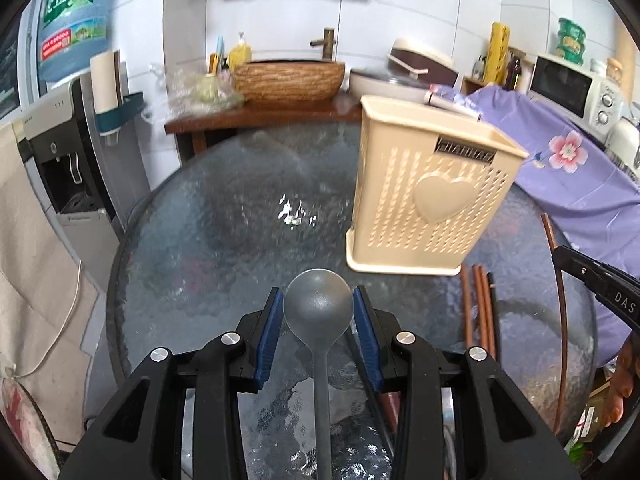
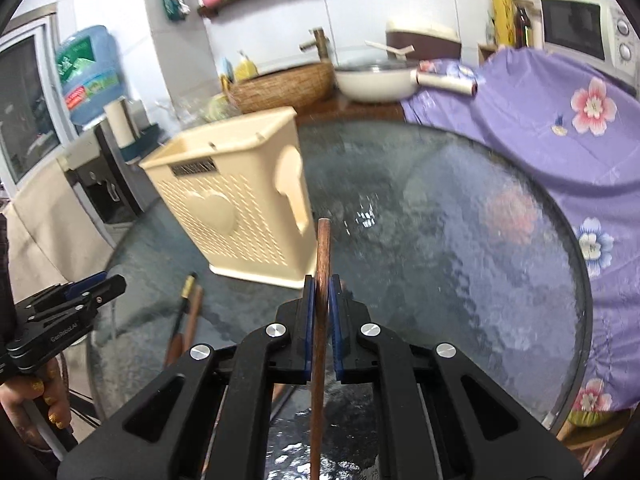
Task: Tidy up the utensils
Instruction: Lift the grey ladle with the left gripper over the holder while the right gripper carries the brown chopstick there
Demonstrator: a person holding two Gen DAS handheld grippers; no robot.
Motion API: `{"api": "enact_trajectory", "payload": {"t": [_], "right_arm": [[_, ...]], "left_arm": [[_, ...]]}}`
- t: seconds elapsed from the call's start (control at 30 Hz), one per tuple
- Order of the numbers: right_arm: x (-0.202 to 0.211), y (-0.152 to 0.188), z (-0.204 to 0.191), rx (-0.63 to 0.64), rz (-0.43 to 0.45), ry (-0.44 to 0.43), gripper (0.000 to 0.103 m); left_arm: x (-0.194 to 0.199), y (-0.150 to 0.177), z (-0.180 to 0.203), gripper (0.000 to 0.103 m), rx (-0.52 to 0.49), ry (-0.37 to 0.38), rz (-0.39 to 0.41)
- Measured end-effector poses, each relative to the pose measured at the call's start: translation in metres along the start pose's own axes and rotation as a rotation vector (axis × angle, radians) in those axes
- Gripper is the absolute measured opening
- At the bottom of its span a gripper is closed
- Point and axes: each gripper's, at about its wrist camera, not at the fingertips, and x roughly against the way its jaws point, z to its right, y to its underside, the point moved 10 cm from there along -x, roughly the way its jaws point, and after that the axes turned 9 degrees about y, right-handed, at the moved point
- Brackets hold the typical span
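The cream holder (image 1: 424,192) stands upright on the glass table (image 1: 224,216), and nothing shows above its rim in either view, so the sorting seems to be at an early stage; its inside is not visible.

The left gripper (image 1: 318,312) has its blue pads on either side of the bowl of a grey spoon (image 1: 318,308), which sits just in front of the holder's base. The pads look to be touching the bowl, so I judge the spoon is held, though the grip looks light.

The right gripper (image 2: 322,300) is closed narrowly on a brown chopstick (image 2: 322,264), whose tip points up just beside the holder's near corner.

Several more brown sticks (image 1: 478,308) lie on the glass close to the holder's base, untouched.

Left to do, as I judge it: drop the spoon and the chopstick into the holder, then collect the sticks from the table.
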Motion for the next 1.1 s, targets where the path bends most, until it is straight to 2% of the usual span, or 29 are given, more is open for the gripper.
{"api": "enact_trajectory", "payload": {"t": [0.13,0.4,0.73,1.1], "right_arm": [[0.017,-0.008,-0.006,0.007,0.04,-0.037,0.008],[0.042,-0.019,-0.004,-0.017,0.062,-0.108,0.008],[0.076,-0.028,-0.009,0.049,0.111,-0.144,0.007],[0.1,-0.044,-0.014,0.064,0.148,-0.171,0.007]], "left_arm": [[0.01,-0.005,0.004,0.035,-0.006,0.005,0.025],[0.032,-0.016,0.007,0.035,-0.015,0.012,0.075],[0.05,-0.022,0.015,0.035,-0.046,0.031,0.118],[0.07,-0.033,0.018,0.035,-0.049,0.048,0.16]]}}
